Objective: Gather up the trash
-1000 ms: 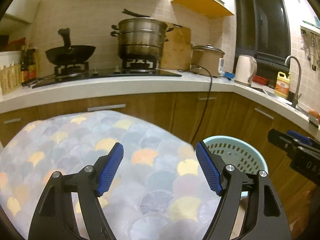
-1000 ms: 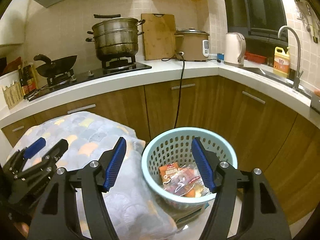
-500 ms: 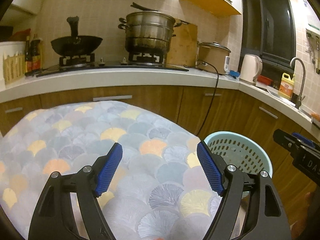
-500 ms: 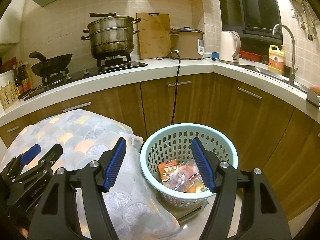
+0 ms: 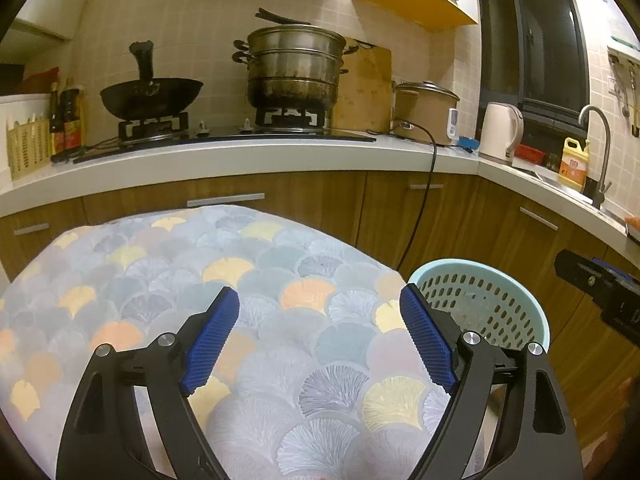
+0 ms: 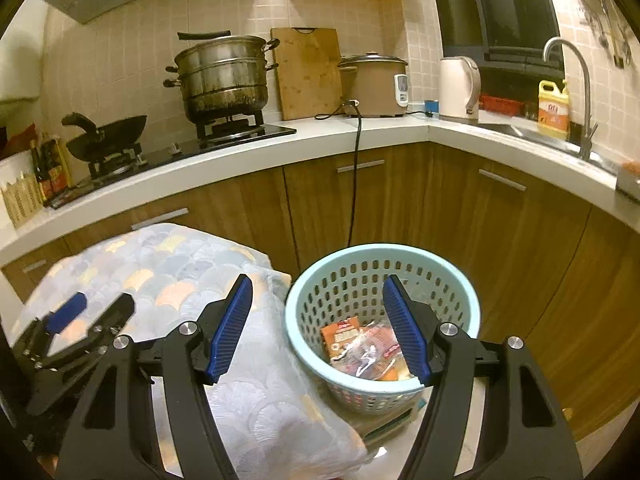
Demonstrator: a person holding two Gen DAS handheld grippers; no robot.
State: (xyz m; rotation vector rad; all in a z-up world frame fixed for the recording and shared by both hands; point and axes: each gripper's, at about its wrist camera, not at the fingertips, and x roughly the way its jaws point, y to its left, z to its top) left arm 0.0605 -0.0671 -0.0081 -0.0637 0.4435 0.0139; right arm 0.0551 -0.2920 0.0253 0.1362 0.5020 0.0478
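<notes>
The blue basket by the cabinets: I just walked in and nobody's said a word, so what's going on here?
A person holds a gripper in each hand, collecting trash. The left gripper is open and empty over the patterned cloth. The right gripper, also open and empty, hangs above the light blue basket, where snack wrappers already lie. No trash shows on the cloth.

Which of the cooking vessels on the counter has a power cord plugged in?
The brown rice cooker beside the cutting board. A black cord hangs from it, while the steamer pot and wok sit on burners.
</notes>
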